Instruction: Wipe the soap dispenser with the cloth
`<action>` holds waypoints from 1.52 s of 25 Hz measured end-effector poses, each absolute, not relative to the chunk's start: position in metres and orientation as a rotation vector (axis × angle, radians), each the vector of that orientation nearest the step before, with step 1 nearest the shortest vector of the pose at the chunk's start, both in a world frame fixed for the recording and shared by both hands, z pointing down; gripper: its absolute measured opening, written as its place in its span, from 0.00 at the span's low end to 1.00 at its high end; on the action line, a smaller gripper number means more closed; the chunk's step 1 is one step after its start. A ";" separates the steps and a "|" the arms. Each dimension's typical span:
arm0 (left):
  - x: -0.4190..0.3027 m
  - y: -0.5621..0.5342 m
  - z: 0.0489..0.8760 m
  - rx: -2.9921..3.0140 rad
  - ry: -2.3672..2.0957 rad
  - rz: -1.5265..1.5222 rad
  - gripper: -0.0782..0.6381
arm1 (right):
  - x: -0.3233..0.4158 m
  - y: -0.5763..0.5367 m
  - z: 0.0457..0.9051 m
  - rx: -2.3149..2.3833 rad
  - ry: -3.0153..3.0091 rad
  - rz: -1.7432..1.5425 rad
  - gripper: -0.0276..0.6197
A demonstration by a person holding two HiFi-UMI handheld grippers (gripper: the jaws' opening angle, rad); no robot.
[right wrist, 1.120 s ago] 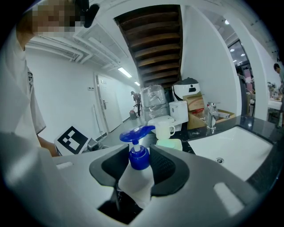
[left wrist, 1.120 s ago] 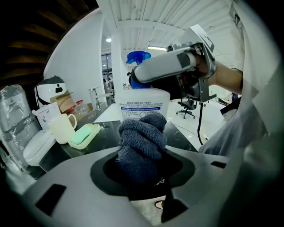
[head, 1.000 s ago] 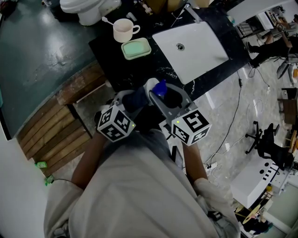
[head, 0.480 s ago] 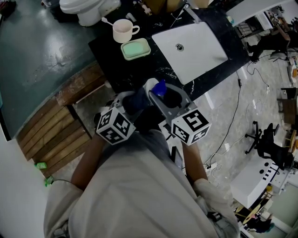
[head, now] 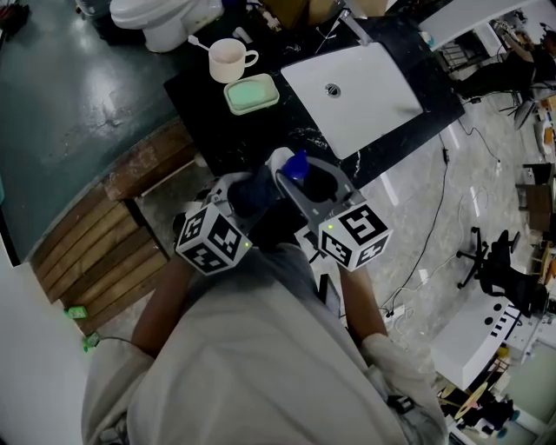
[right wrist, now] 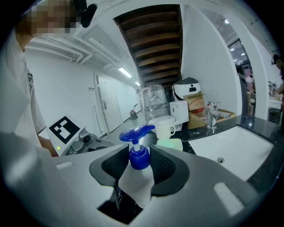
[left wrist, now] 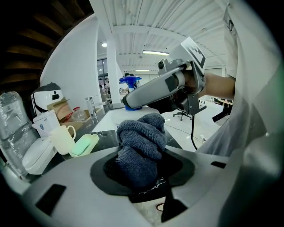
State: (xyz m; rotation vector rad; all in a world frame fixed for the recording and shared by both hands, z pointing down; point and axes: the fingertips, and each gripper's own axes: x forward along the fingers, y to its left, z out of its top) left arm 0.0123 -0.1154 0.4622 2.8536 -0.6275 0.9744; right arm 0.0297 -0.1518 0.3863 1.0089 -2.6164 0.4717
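My right gripper (right wrist: 141, 170) is shut on the soap dispenser (right wrist: 138, 177), a white bottle with a blue pump top (head: 298, 163), held upright between the black pads. My left gripper (left wrist: 142, 170) is shut on a bunched dark blue-grey cloth (left wrist: 141, 148). In the head view the cloth (head: 252, 193) sits just left of the dispenser, close to it; whether they touch is hidden. In the left gripper view the right gripper's grey body (left wrist: 166, 86) and the blue pump (left wrist: 130, 81) show above the cloth.
A black counter (head: 217, 122) holds a white sink (head: 356, 87), a cream mug (head: 229, 59) and a green soap dish (head: 252, 94). A wooden slatted panel (head: 95, 243) lies at left. A white toilet (head: 161, 17) stands at the back.
The left gripper with the cloth has shifted slightly down and left in the head view. The right gripper and dispenser have held still.
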 end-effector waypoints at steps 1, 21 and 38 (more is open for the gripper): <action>0.012 -0.115 0.461 2.856 -0.626 0.970 0.35 | 0.030 -0.152 0.386 1.010 -2.616 0.473 0.26; 0.001 -0.142 0.433 2.922 -0.703 0.926 0.35 | 0.030 -0.152 0.386 1.015 -2.616 0.483 0.26; 0.003 -0.152 0.439 2.895 -0.687 0.907 0.36 | 0.031 -0.152 0.385 1.022 -2.624 0.487 0.26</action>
